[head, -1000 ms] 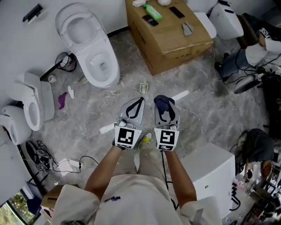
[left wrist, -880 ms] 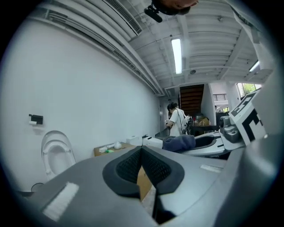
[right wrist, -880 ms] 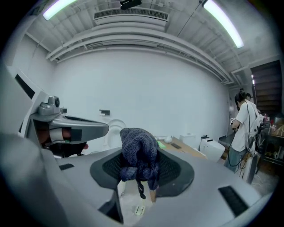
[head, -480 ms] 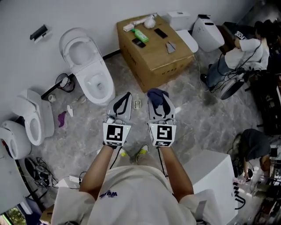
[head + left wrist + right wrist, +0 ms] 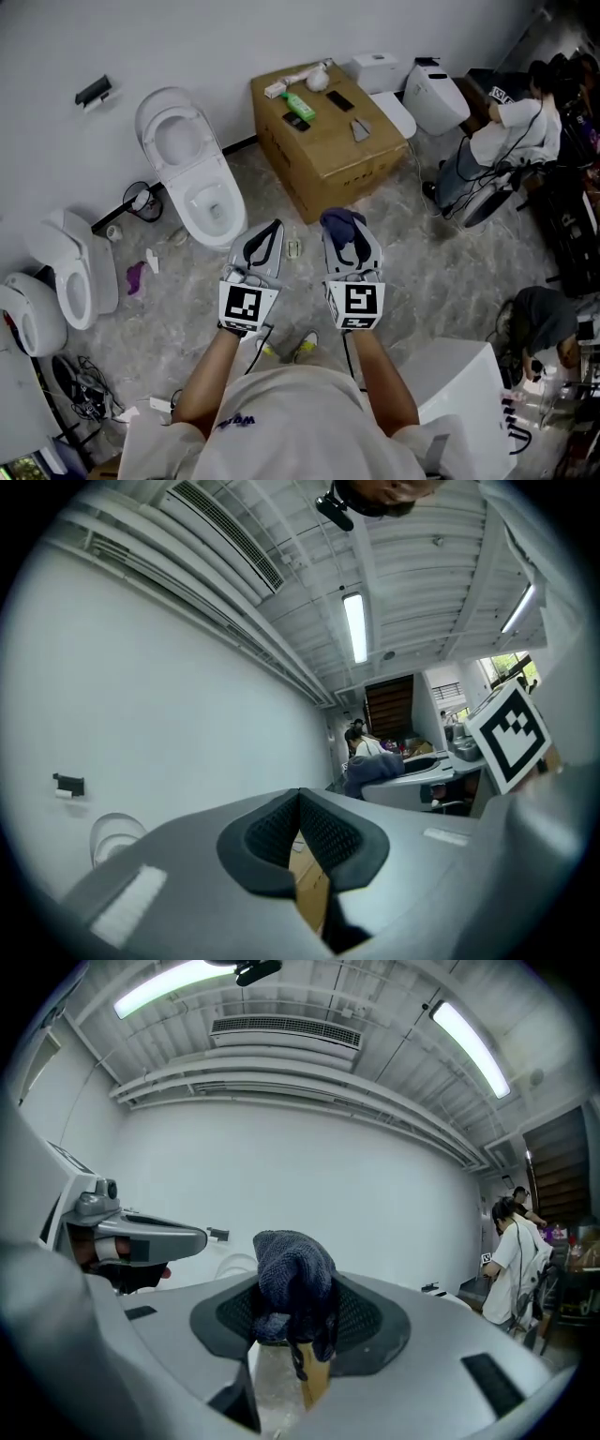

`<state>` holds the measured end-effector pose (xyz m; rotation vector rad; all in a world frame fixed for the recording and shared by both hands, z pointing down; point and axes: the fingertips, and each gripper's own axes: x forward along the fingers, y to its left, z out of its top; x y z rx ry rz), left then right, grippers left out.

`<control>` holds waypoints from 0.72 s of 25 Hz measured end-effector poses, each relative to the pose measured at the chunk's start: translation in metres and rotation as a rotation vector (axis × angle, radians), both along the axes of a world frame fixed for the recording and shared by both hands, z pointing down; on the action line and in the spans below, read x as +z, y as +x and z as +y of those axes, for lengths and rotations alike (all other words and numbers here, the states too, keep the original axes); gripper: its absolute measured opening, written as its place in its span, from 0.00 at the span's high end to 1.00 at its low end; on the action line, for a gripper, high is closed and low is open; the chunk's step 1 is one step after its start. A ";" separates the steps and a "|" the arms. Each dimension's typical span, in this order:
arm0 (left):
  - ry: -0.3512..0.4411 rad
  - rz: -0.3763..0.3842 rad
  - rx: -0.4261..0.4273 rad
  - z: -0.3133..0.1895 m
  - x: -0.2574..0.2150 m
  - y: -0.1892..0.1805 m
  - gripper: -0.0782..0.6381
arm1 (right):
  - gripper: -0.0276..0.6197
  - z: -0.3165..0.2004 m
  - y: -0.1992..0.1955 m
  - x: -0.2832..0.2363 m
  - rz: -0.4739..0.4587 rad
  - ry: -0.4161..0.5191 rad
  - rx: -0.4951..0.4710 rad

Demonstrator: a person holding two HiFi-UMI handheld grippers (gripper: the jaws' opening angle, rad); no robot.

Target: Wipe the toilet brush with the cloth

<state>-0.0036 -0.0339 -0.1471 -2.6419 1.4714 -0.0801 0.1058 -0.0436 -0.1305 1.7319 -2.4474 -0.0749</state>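
Note:
My right gripper (image 5: 343,225) is shut on a dark blue cloth (image 5: 341,223), which bunches over its tips; the right gripper view shows the cloth (image 5: 292,1283) pinched between the pads. Beside it, my left gripper (image 5: 273,226) is shut with nothing in it, its pads meeting at the tip (image 5: 300,803). Both are held side by side above the marble floor, short of the cardboard box (image 5: 330,150). A white brush-like thing with a round head (image 5: 319,79) lies at the far edge of the box top.
A green bottle (image 5: 302,105) and small dark items lie on the box. An open white toilet (image 5: 192,173) stands left of it, more toilets at far left (image 5: 66,262) and behind the box (image 5: 431,94). A person (image 5: 516,127) sits at right. A white cabinet (image 5: 459,375) is near my right.
The view has lifted, so the box and the far toilets show more fully. Both grippers stay side by side with jaws unchanged, now closer to the box.

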 end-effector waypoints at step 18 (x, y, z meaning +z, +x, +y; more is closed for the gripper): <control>-0.019 0.002 0.043 -0.002 0.002 0.010 0.89 | 0.68 -0.002 0.011 -0.003 0.023 -0.015 0.029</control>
